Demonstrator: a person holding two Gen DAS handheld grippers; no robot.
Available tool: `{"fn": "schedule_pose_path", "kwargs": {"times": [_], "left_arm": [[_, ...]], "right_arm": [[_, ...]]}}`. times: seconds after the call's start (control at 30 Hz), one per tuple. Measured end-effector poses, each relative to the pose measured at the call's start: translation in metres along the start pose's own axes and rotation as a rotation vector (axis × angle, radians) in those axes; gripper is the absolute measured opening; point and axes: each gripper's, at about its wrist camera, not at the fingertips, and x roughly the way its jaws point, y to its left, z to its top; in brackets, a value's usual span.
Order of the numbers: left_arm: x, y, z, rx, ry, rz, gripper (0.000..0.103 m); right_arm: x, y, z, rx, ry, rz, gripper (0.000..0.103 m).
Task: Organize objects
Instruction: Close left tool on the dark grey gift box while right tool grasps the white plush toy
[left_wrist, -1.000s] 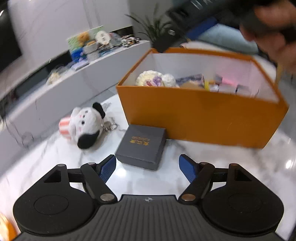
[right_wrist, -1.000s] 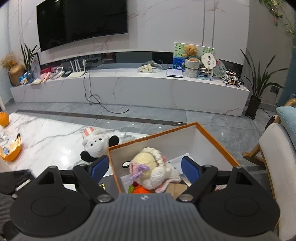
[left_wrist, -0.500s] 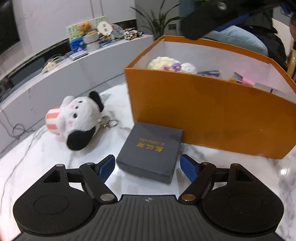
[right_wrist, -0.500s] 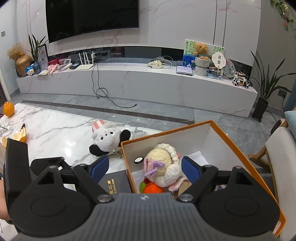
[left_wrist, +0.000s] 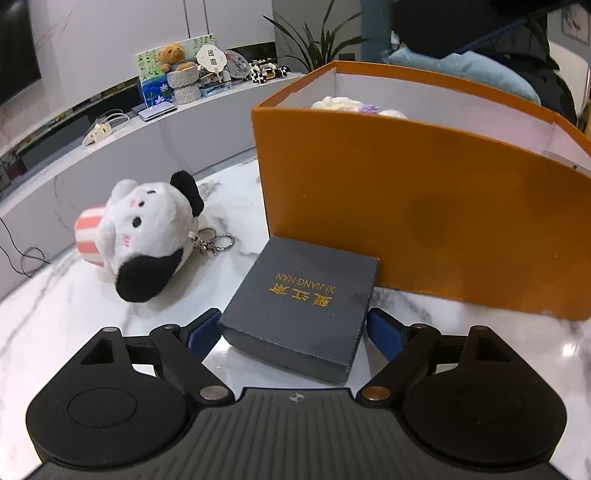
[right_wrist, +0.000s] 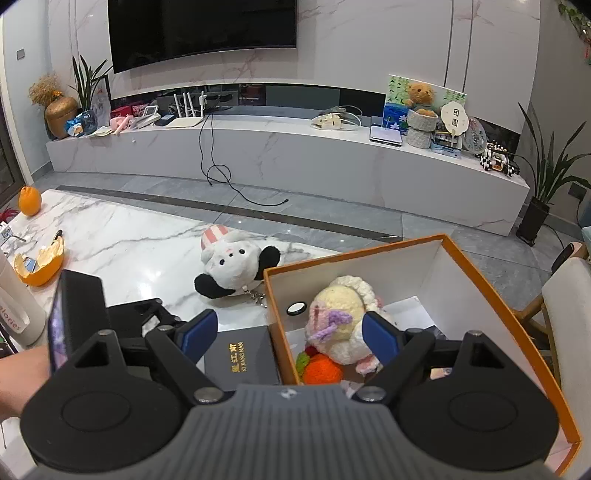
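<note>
Straddling the grey box (left_wrist: 303, 306), your left gripper (left_wrist: 295, 332) has its fingers spread, one at each side. The box lies on the table (left_wrist: 55, 321), touching the orange bin (left_wrist: 424, 221). It looks stiff and light; pinch its side walls. Your right gripper (right_wrist: 288, 332) hangs open over the bin.

home living room: wall television (right_wrist: 201, 31)

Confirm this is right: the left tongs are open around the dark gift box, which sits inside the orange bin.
Not inside. The left wrist view shows the dark gift box lying on the marble table, against the orange bin outside wall. The left tongs are open around it, as stated.
</note>
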Motion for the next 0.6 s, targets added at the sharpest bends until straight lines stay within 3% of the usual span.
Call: {"fn": "schedule_pose_path", "kwargs": {"times": [0.17, 0.4, 0.6], "left_arm": [[-0.004, -0.001, -0.004, -0.019, -0.032, -0.002, 0.098], [-0.024, -0.015, -0.01, -0.108, 0.086, 0.04, 0.098], [-0.057, -0.008, -0.037, -0.138, 0.128, 0.049, 0.098]], "right_arm": [[0.002, 0.003, 0.001, 0.001, 0.001, -0.004, 0.086], [0.01, 0.016, -0.003, -0.023, 0.003, 0.0, 0.086], [0.028, 0.049, -0.003, -0.165, -0.025, 0.058, 0.086]]}}
